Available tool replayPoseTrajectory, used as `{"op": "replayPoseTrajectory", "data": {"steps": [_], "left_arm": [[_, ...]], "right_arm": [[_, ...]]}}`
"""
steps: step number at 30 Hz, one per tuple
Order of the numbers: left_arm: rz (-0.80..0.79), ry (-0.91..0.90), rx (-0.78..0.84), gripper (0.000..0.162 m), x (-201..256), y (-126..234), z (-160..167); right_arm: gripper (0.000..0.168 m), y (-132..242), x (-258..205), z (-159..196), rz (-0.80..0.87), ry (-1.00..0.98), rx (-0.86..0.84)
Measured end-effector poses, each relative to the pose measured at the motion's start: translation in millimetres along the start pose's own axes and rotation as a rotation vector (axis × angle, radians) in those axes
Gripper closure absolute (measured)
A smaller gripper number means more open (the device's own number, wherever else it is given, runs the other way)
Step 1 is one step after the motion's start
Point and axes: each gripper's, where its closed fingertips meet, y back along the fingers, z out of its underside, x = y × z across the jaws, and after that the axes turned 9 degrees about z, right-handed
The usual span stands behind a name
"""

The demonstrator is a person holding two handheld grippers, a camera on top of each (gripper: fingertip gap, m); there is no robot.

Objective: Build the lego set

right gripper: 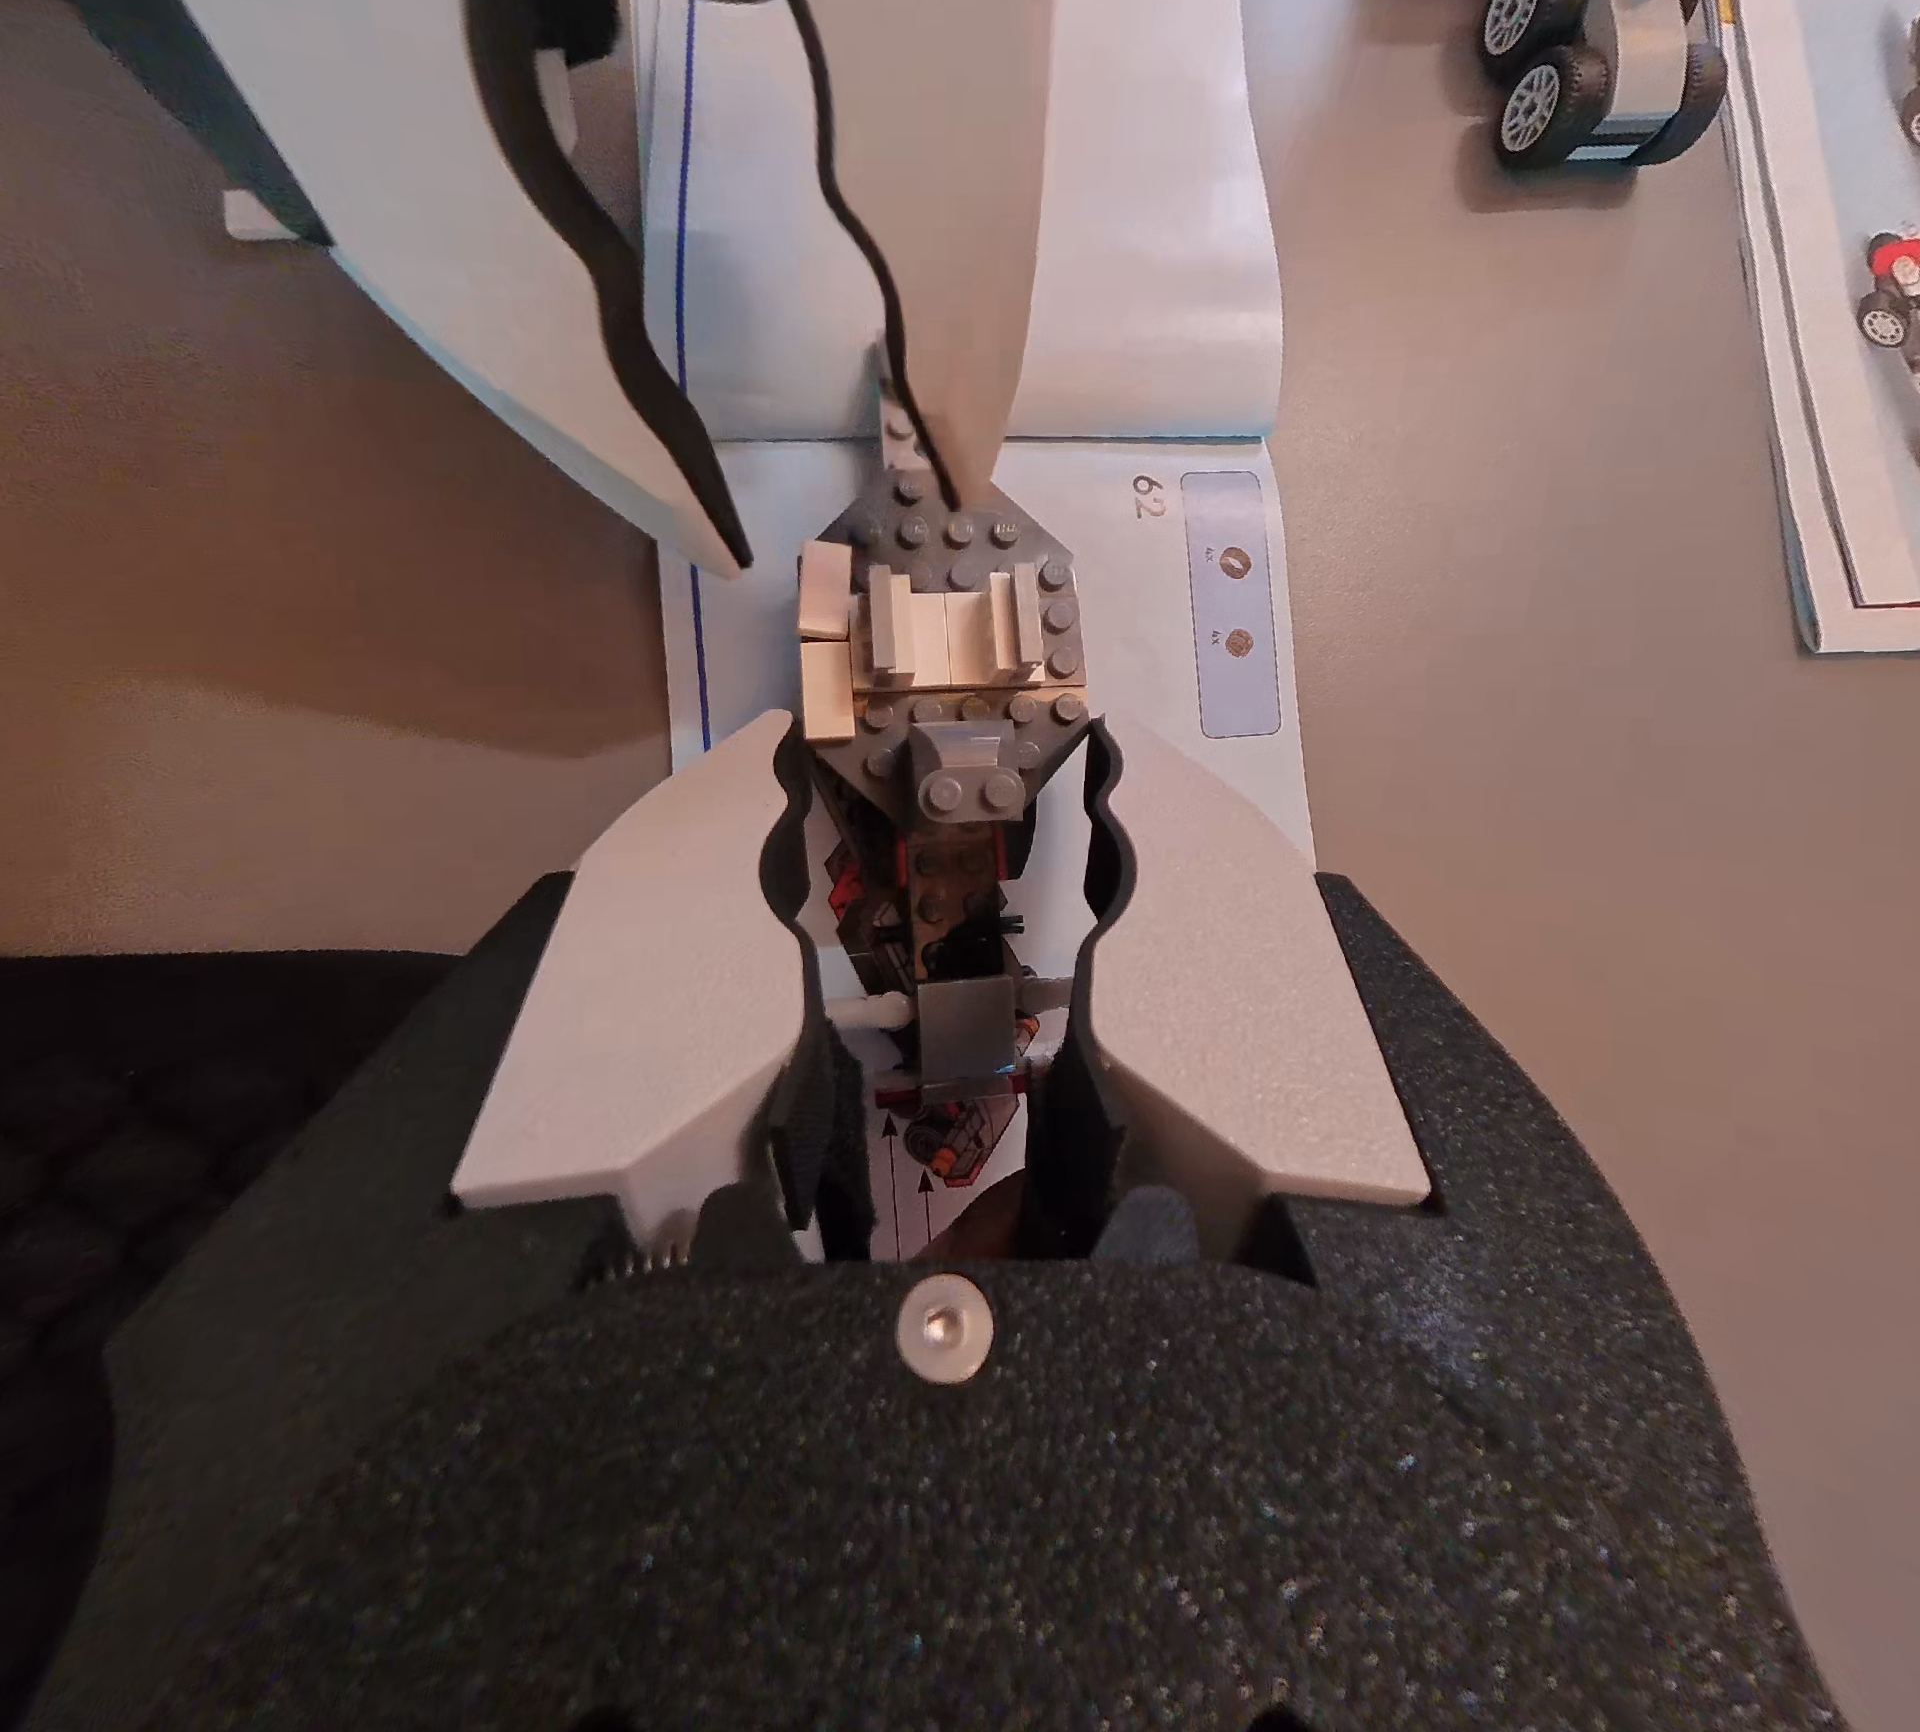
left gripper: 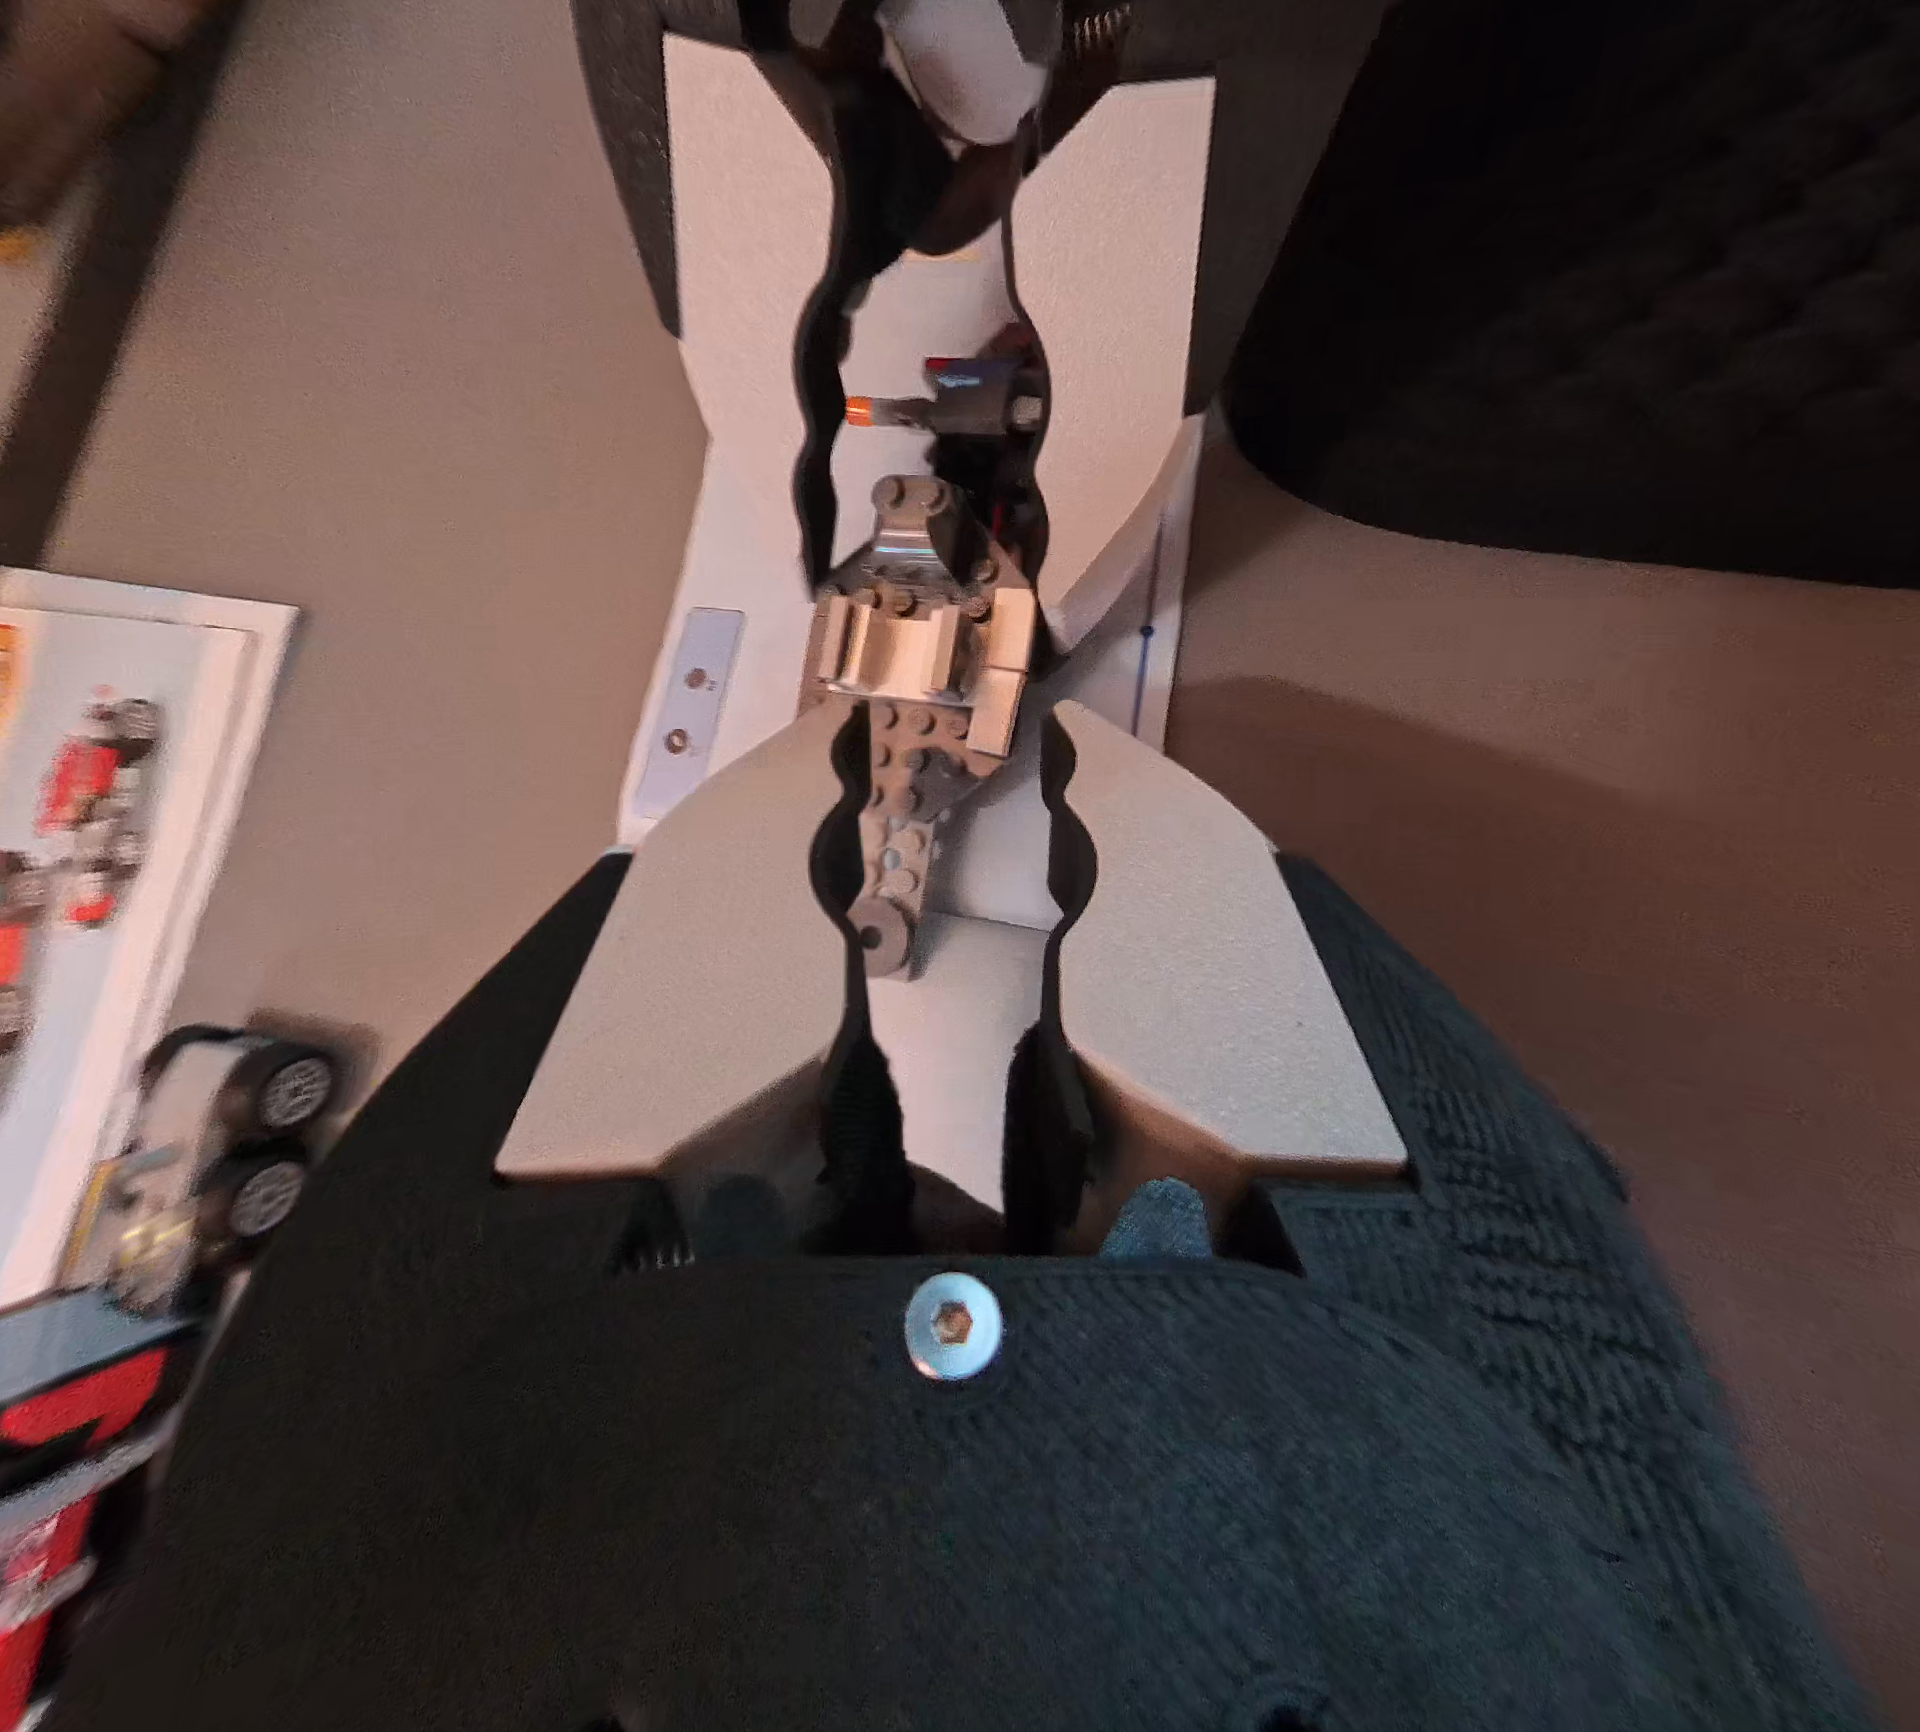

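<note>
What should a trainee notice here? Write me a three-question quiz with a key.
1. True or false: the truck has no wheels yet.
2. What lies beneath the model? A: an open booklet. B: a tray. C: a towel.
3. Fill in: the model's studded plates are mostly ____ in colour.

Key: 1 false, its wheels are fitted. 2 A. 3 grey.
</note>
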Motion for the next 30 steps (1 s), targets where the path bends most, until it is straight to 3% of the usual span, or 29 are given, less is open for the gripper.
{"op": "replayPoseTrajectory", "data": {"steps": [1,4,8,16,30], "left_arm": [[-0.064,-0.028,0.021,0.127,-2.0,2.3,-0.6],[-0.264,-0.184,0.044,0.128,-0.8,8.6,-3.5],[-0.41,-0.389,-0.092,0.138,5.4,0.8,3.2],[-0.496,-0.512,-0.236,0.147,2.5,-9.6,9.3],[-0.571,-0.643,-0.315,0.152,-1.3,-10.3,8.2]], "right_arm": [[0.117,-0.1,0.2,0.0,-0.003,-0.006,0.003],[0.118,-0.3,0.7,-0.4,-0.013,-0.027,0.008],[0.118,-0.6,1.2,-0.7,-0.021,-0.048,0.016],[0.118,-1.4,1.4,-1.1,-0.028,-0.068,0.024],[0.118,-1.7,1.0,-0.7,-0.035,-0.084,0.024]]}}
